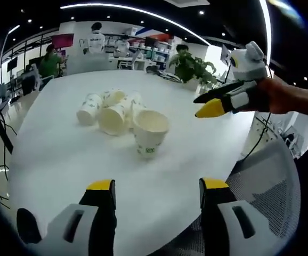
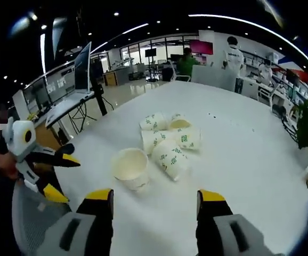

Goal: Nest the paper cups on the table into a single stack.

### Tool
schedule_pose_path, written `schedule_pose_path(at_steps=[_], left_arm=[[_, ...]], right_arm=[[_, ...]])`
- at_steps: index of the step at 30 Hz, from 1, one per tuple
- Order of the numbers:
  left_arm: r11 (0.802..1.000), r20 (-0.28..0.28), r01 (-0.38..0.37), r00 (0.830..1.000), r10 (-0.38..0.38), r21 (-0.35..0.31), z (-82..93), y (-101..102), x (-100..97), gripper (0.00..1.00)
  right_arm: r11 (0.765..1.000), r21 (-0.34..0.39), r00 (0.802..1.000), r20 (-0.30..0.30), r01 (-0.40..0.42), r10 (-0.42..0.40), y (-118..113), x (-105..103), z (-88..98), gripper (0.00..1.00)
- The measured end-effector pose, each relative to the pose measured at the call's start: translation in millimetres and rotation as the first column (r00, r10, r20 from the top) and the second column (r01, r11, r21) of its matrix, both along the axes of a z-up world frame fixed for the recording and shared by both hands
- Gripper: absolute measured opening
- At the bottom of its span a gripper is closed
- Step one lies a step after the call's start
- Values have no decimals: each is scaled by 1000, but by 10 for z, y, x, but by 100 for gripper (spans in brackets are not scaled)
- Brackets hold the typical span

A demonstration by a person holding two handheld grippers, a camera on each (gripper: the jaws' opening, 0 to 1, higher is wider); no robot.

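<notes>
White paper cups sit in a loose cluster near the middle of the round table (image 1: 53, 160). 1 upright cup (image 1: 150, 130) stands closest to me, mouth up, with green print near its base. Behind it, several lying cups (image 1: 111, 114) rest on their sides, touching one another; exact count is hard to tell, roughly 4 or 5.

Left gripper (image 1: 157, 194) hovers over the table's near edge, jaws spread, nothing between them. Right gripper (image 2: 154, 205) likewise hangs short of the cluster, jaws parted and empty. In the left gripper view the right gripper comes in from the right, well above the tabletop.

My judgement: nothing is nested yet. I would treat the upright cup as the base of the stack. Best approach, I think: steady it by the rim with 1 gripper, pinch a lying cup lightly near its mouth with the other, tip it base-down, lower it straight in. Paper walls will crush under a hard squeeze, so grip gently.
</notes>
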State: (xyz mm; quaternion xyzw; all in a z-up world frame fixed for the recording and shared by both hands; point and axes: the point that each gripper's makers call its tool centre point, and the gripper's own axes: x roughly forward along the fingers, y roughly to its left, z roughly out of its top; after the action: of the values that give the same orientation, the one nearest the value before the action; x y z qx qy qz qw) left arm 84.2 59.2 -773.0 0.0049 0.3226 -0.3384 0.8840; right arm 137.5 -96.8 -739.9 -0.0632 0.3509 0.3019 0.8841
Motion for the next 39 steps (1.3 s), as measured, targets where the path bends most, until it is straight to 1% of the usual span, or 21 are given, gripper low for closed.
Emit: schedule_pose_path(at_steps=[4, 5, 6, 7, 12, 14, 17, 21, 23, 25, 26, 32, 35, 39], left_arm=[[1000, 17, -20, 1000, 20, 5, 76, 104, 166, 63], [1000, 22, -25, 999, 24, 8, 91, 130, 206, 63], [999, 25, -31, 999, 30, 10, 98, 164, 254, 63], [999, 30, -41, 999, 41, 13, 112, 220, 334, 63], [997, 52, -78, 996, 77, 18, 242, 329, 558, 62], [996, 52, -89, 995, 88, 17, 245, 375, 633, 62], [994, 55, -112, 992, 111, 11, 254, 453, 798, 62], [990, 57, -141, 988, 140, 3, 292, 462, 907, 62], [988, 52, -157, 986, 157, -4, 280, 533, 1060, 62], [987, 51, -161, 986, 161, -3, 278, 493, 1080, 62], [987, 52, -162, 985, 162, -2, 265, 526, 1173, 62], [983, 57, -185, 981, 186, -16, 291, 528, 1388, 61], [979, 55, -201, 978, 202, -29, 303, 547, 1488, 61], [979, 55, -202, 978, 203, -22, 280, 616, 1585, 61]], right_arm=[[1000, -16, 1000, 0, 2, -2, -50, -81, -91, 64], [1000, -17, 1000, -3, 3, -3, -46, -136, -78, 64], [1000, -17, 1000, -4, 3, -3, -47, -143, -79, 64], [1000, -16, 1000, -2, 6, -6, -52, -178, -70, 64], [1000, -21, 1000, 12, 8, -8, -62, -180, -72, 64], [1000, -19, 1000, 10, 5, -4, -42, -195, -91, 64], [1000, -10, 1000, 4, 5, -5, -28, -203, -115, 64], [1000, -8, 1000, -9, 2, -2, -17, -232, -158, 64], [1000, -12, 1000, -8, 3, -3, -35, -252, -167, 64], [1000, 0, 1000, -6, 16, -16, -45, -281, -148, 64], [1000, 5, 1000, -7, 21, -21, -47, -290, -147, 64], [1000, 3, 999, -17, 28, -28, -77, -347, -227, 64], [999, 7, 999, -17, 32, -32, -65, -374, -197, 65], [999, 18, 999, -14, 47, -47, -81, -384, -183, 66]])
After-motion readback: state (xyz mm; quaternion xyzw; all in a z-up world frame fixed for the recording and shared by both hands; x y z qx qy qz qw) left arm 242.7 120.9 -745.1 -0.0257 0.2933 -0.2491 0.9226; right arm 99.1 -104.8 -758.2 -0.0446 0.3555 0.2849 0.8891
